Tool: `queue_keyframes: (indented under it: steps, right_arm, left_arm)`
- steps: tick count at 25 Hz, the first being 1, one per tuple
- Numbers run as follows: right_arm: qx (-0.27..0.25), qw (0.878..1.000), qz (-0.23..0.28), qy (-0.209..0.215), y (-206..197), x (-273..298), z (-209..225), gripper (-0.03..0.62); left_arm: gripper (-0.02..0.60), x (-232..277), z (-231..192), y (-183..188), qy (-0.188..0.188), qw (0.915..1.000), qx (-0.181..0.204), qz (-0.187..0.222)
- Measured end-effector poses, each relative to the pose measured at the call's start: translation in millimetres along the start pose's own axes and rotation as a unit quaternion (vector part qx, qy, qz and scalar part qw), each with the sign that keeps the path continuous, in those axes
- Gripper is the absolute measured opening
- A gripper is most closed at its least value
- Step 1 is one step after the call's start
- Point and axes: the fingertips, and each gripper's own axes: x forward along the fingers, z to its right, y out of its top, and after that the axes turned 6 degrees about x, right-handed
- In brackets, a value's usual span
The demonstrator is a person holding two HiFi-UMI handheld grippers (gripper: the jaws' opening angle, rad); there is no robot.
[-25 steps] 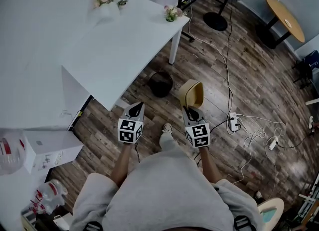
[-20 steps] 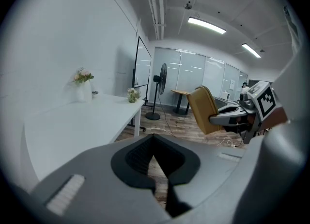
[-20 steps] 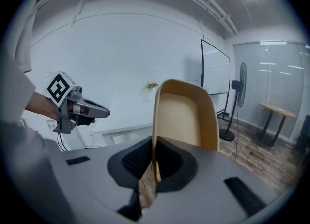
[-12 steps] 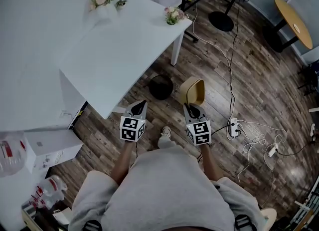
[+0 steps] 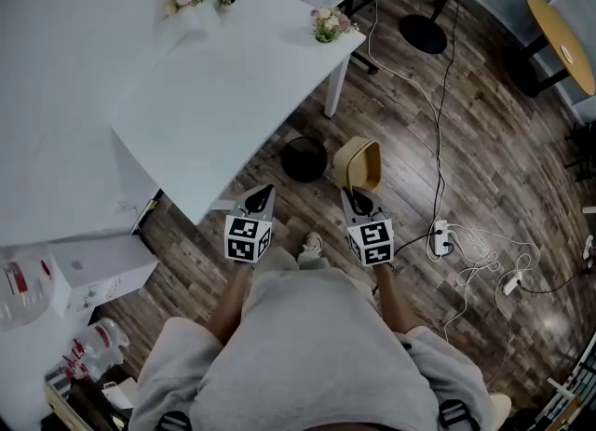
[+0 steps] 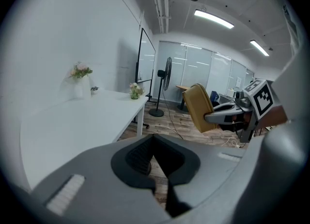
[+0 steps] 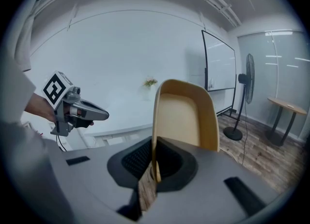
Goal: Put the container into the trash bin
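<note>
— Container [image 7: 184, 114]?
— Tan; rim pinched by right gripper [image 7: 154, 170], centre frame.
— Trash bin [image 5: 304, 161]?
— Head view only: black, just left of container.
— Left gripper [image 6: 154, 157]?
— Jaws pressed together, empty.

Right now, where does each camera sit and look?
Head view: on the person's head, looking down at the trash bin; shows torso, left tongs, right tongs.
Left gripper view: on the left tongs, facing the table; its shut jaws show.
Right gripper view: on the right tongs, facing the wall; jaws clamp the container.
Shared: all see the container.
</note>
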Motion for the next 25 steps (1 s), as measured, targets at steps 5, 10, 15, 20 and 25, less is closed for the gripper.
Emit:
queue_keyframes:
  steps: [5,10,15,20,25]
  right_arm:
    - [0.019,1.0,-0.009,0.004,-7,8,1,0.025]
    - [0.022,1.0,-0.019,0.005,-15,19,-3,0.023]
    - [0.022,0.999,-0.037,0.0,-22,34,0,0.025]
    - [0.022,0.999,-0.04,-0.01,-23,53,1,0.023]
    - [0.024,0.998,-0.054,-0.012,-32,77,-2,0.023]
  left_arm:
    - [0.011,3,1,-1,0.003,1.0,-0.003,-0.002]
    - [0.011,12,-3,-9,-0.008,0.9999,-0.002,-0.011]
    - [0.011,31,-13,-11,-0.019,0.9997,0.003,-0.012]
    - [0.011,53,-26,-14,-0.039,0.999,0.012,-0.015]
    - [0.011,71,-25,-28,-0.065,0.9975,0.015,-0.024]
